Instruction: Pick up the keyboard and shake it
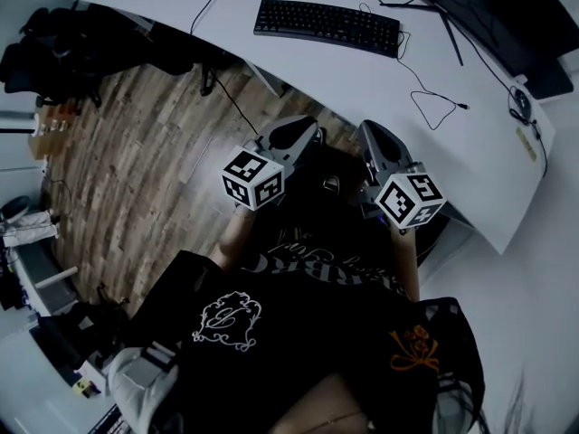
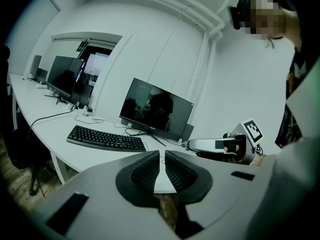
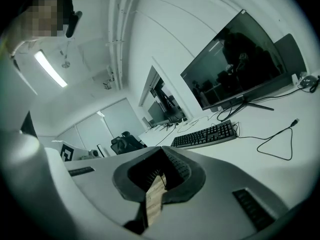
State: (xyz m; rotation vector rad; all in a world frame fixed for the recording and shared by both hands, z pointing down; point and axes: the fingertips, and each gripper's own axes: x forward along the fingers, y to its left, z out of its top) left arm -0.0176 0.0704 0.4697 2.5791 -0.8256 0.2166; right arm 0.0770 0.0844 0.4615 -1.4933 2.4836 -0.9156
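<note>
The black keyboard (image 1: 327, 27) lies flat on the white desk (image 1: 362, 89), towards its far side, with nothing touching it. It also shows in the left gripper view as the keyboard (image 2: 106, 138) and in the right gripper view as the keyboard (image 3: 205, 135), well ahead of both pairs of jaws. My left gripper (image 1: 300, 136) and right gripper (image 1: 375, 139) hover side by side near the desk's front edge, close to my body. The left gripper (image 2: 162, 156) has its jaws together with nothing between them. The right gripper (image 3: 161, 153) is shut and empty too.
A dark monitor (image 2: 156, 109) stands behind the keyboard. A thin black cable (image 1: 434, 107) loops over the desk to the keyboard's right. A dark chair piled with things (image 1: 54, 52) stands on the wooden floor (image 1: 136, 161) at the left. More desks and monitors (image 2: 65, 76) lie further off.
</note>
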